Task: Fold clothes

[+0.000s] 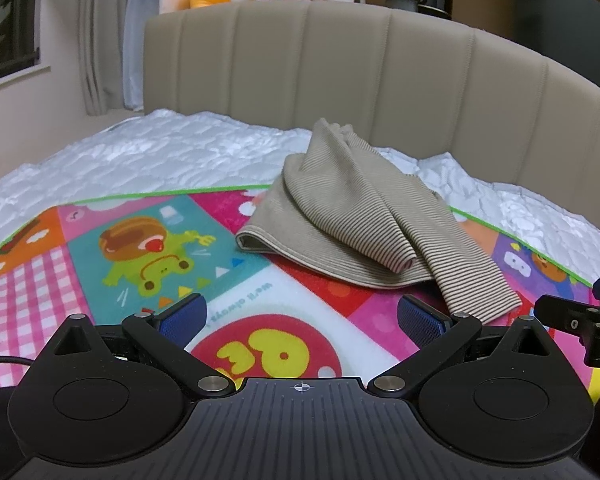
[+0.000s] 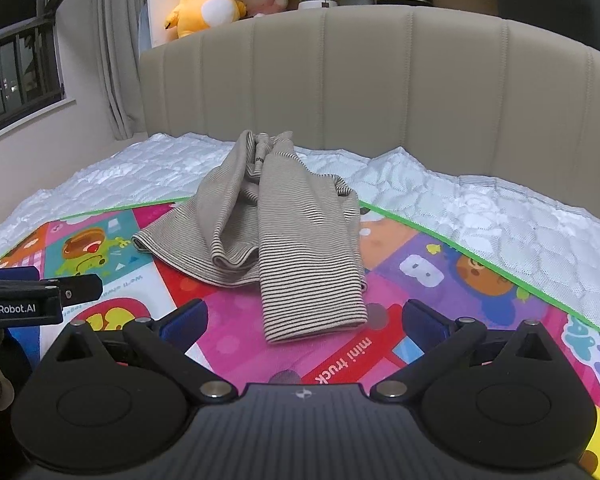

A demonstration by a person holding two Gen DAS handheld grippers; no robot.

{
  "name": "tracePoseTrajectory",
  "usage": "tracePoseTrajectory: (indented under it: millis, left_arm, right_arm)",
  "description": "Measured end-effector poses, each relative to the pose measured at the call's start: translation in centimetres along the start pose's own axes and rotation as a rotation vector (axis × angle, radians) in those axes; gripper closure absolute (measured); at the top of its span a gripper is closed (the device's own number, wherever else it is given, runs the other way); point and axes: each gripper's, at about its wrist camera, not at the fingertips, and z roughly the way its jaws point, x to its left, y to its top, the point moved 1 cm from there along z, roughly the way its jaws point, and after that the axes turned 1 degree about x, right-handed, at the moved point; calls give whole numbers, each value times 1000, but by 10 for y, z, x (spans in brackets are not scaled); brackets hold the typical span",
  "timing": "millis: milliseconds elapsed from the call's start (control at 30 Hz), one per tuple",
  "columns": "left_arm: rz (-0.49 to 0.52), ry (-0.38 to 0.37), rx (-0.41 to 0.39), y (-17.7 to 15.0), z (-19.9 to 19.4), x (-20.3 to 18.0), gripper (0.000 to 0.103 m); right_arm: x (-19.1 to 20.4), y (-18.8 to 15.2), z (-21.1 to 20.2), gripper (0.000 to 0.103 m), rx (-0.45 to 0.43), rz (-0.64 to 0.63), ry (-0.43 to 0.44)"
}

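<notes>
Nothing grabbed yet, both the left gripper (image 1: 302,320) and right gripper (image 2: 305,320) wide open and empty, striped top (image 2: 276,232) crumpled just ahead of the fingers, so next it probably needs spreading flat.

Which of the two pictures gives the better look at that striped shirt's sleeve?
The right wrist view: the striped shirt sits centred there, its sleeve running straight toward the camera, cuff plainly visible. The left wrist view shows the sleeve off to the right, slanted and partly under bunched folds.
</notes>
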Motion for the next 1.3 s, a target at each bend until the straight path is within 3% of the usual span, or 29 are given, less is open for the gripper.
tracePoseTrajectory:
  millis: [1300]
  left_arm:
    - [-5,13,19,0,3,-2,0]
  right_arm:
    - [-5,3,0,0,15,35,17]
